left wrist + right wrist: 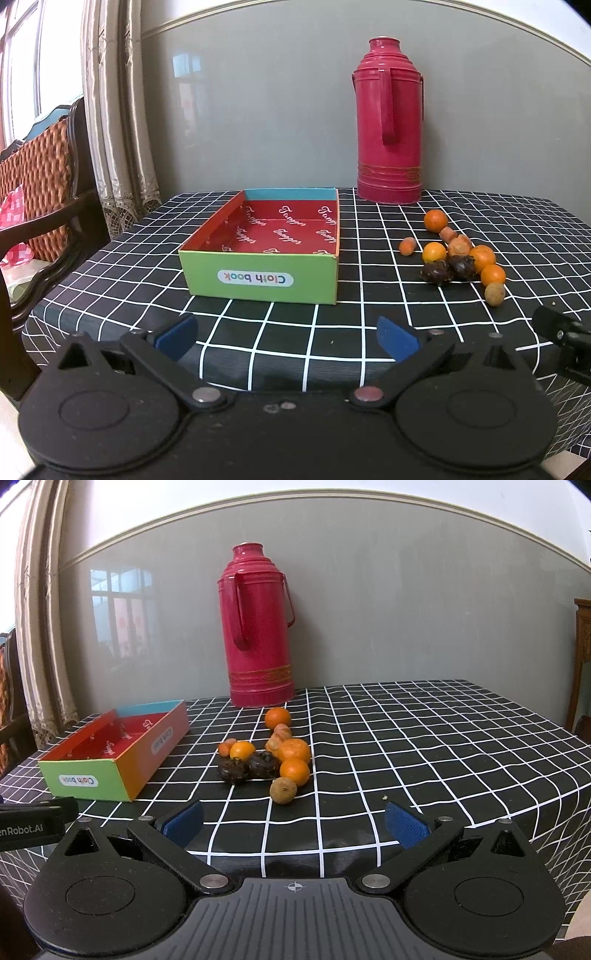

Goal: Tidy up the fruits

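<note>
A pile of fruit (pixel 273 755) lies on the black checked tablecloth: several oranges (pixel 294 750), two dark mangosteens (pixel 263 765), a brown round fruit (pixel 283 790) nearest me. The pile also shows in the left wrist view (pixel 460 256), right of the box. A shallow open box (pixel 264 251) with a green front, red inside, stands empty; it also shows in the right wrist view (pixel 110 751). My left gripper (pixel 286 338) is open and empty, in front of the box. My right gripper (pixel 293 823) is open and empty, in front of the fruit.
A tall red thermos (pixel 258 627) stands at the back by the grey wall, behind the fruit; it also shows in the left wrist view (pixel 389 122). A wooden chair (pixel 40 177) and curtains are left of the table. The table's front edge is near both grippers.
</note>
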A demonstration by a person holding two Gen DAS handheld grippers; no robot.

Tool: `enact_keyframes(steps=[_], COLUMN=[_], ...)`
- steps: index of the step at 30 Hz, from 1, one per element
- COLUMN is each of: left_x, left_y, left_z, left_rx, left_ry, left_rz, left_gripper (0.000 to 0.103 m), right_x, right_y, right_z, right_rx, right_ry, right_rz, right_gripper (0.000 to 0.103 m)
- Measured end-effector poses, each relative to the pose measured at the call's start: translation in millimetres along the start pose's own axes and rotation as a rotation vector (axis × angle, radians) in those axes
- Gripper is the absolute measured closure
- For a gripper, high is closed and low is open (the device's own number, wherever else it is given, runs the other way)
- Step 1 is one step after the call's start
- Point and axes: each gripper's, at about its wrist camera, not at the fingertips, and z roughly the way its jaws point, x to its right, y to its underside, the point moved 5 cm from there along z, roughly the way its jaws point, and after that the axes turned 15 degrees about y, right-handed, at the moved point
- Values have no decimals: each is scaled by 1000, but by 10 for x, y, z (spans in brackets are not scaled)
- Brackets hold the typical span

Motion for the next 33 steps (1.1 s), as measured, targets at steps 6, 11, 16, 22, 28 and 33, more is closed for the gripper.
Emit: enact_keyframes(steps=[6, 11, 16, 22, 28, 33], left_x=[-6, -3, -3, -2, 23, 119], left_y=[-1, -2, -2, -6, -30, -79], left_z=[-9, -19, -23, -25, -30, -7], left_rx=[2, 4, 5, 6, 9, 17], left_ry=[2, 3, 3, 7, 15, 26], left_rz=[-5, -3, -3, -1, 18, 66], left_gripper=[6, 6, 6, 6, 6, 6], right_x=[-23, -32, -33, -31, 5, 108], right_y=[11, 11, 12, 2, -23, -93], right_z=[-13, -21, -22, -26, -59, -86], right_rx=[3, 3, 4, 7, 12, 23], right_ry=[-2, -3, -3, -1, -9, -14], right_rz=[-10, -17, -14, -10, 13, 69], right_gripper=[0, 0, 0, 0, 0, 0])
